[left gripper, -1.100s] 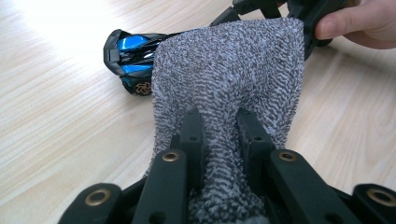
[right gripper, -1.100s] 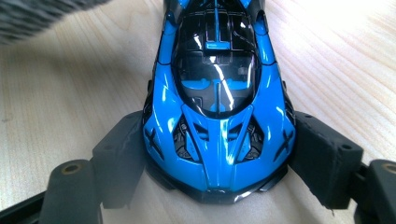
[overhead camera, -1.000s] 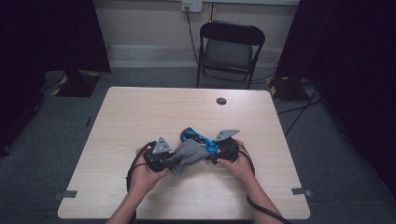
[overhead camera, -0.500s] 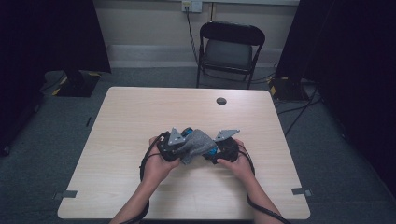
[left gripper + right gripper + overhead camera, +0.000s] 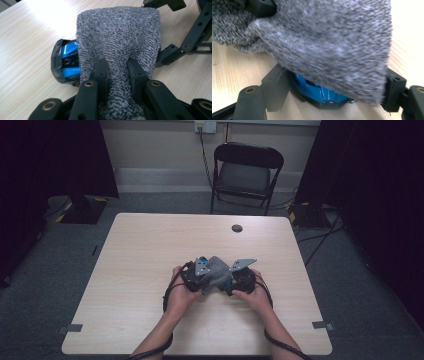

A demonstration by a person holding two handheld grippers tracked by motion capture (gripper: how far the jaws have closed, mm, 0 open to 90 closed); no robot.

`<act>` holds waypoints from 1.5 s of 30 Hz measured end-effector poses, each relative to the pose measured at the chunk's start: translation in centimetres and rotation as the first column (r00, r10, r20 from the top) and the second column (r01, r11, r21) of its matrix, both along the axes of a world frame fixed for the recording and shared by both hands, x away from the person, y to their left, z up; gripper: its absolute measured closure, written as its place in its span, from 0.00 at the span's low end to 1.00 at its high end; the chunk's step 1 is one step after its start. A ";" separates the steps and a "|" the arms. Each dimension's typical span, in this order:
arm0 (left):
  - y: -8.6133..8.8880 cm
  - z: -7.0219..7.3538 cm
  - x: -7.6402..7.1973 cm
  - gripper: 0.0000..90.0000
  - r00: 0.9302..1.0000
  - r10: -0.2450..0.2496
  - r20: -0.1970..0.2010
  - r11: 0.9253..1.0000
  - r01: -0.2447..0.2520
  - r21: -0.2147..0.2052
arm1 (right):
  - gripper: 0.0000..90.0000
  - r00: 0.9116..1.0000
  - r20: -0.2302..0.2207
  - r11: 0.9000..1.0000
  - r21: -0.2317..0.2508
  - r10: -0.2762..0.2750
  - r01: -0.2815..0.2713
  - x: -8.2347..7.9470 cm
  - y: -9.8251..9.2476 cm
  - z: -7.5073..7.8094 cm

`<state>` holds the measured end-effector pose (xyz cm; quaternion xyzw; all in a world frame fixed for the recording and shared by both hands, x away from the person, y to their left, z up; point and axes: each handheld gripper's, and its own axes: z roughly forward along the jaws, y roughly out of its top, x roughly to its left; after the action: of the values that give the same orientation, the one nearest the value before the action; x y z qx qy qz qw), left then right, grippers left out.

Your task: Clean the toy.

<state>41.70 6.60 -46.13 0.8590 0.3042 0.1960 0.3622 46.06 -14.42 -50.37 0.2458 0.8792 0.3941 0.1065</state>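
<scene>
A blue toy car sits low over the middle of the wooden table, and my right gripper is shut on it. In the right gripper view the jaws flank the car on both sides. A grey terry cloth is draped over the car, leaving its blue end uncovered. My left gripper is shut on the cloth. Its fingertips pinch a fold, and the jaws have just eased open slightly with the cloth still between them. The cloth hides most of the car's top.
A small black round disc lies on the far part of the table. A black folding chair stands behind the table's far edge. Cables trail from both grippers off the near edge. Bare tabletop lies to the left, right and front of the hands.
My left hand has moved right toward the right gripper and drawn the grey cloth over the blue car. The right hand has stayed in place.
</scene>
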 end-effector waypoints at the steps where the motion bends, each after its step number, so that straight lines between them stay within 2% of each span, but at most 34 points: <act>1: -0.1 -0.1 0.0 0.79 1.000 -0.004 -0.002 1.000 0.004 0.001 | 0.27 1.000 0.000 1.000 0.000 0.000 0.000 0.0 0.0 0.0; 6: 0.1 -0.4 0.1 0.76 1.000 0.012 -0.016 0.999 -0.012 -0.040 | 0.27 1.000 0.000 1.000 0.000 0.000 0.000 0.0 0.0 0.0; 8: 0.1 -0.6 0.2 0.71 0.999 0.022 -0.031 0.997 -0.024 -0.076 | 0.27 1.000 0.000 1.000 0.000 0.000 0.000 0.0 0.0 0.0; 10: 0.2 -0.7 0.2 0.72 0.999 0.026 -0.038 0.996 -0.029 -0.085 | 0.27 1.000 0.001 1.000 -0.001 0.000 0.000 0.0 0.0 0.0; 14: 0.2 -0.4 0.4 0.80 0.998 0.033 -0.044 0.997 -0.036 -0.065 | 0.27 1.000 0.000 1.000 0.000 0.000 0.000 0.0 0.0 0.0; 17: 0.2 0.0 0.6 0.82 0.998 0.052 -0.032 0.998 -0.052 -0.020 | 0.27 1.000 0.000 1.000 0.000 0.000 0.000 0.0 0.0 0.0; 18: 0.2 0.0 0.7 0.82 0.998 0.058 -0.030 0.998 -0.059 -0.020 | 0.27 1.000 0.000 1.000 0.000 0.000 0.000 0.0 0.0 0.0; 21: 0.4 0.3 0.9 0.82 0.997 0.068 -0.021 0.998 -0.067 0.019 | 0.27 1.000 -0.002 1.000 0.000 -0.001 0.001 0.0 0.0 0.0; 26: 1.0 0.2 1.4 0.82 0.995 0.094 -0.037 0.996 -0.094 -0.008 | 0.27 1.000 -0.001 1.000 0.000 0.000 0.000 0.0 0.0 0.0; 28: 1.3 0.3 1.5 0.82 0.995 0.095 -0.037 0.996 -0.095 0.004 | 0.27 1.000 -0.001 1.000 0.000 0.000 0.000 0.0 0.0 0.0; 39: 2.0 0.6 2.2 0.83 0.990 0.138 -0.039 0.990 -0.138 -0.005 | 0.27 1.000 -0.001 1.000 0.000 0.000 0.000 0.0 0.0 0.0; 43: 2.3 0.8 2.4 0.83 0.989 0.148 -0.021 0.989 -0.147 0.026 | 0.27 1.000 -0.001 1.000 0.000 0.000 0.000 0.0 0.0 0.0; 45: 2.6 0.8 2.6 0.83 0.988 0.153 -0.032 0.988 -0.153 0.020 | 0.27 1.000 -0.001 1.000 0.000 0.000 0.000 0.0 0.0 0.0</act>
<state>44.27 9.22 -45.32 0.8395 0.3734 0.2114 0.3334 46.05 -14.42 -50.37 0.2461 0.8792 0.3940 0.1061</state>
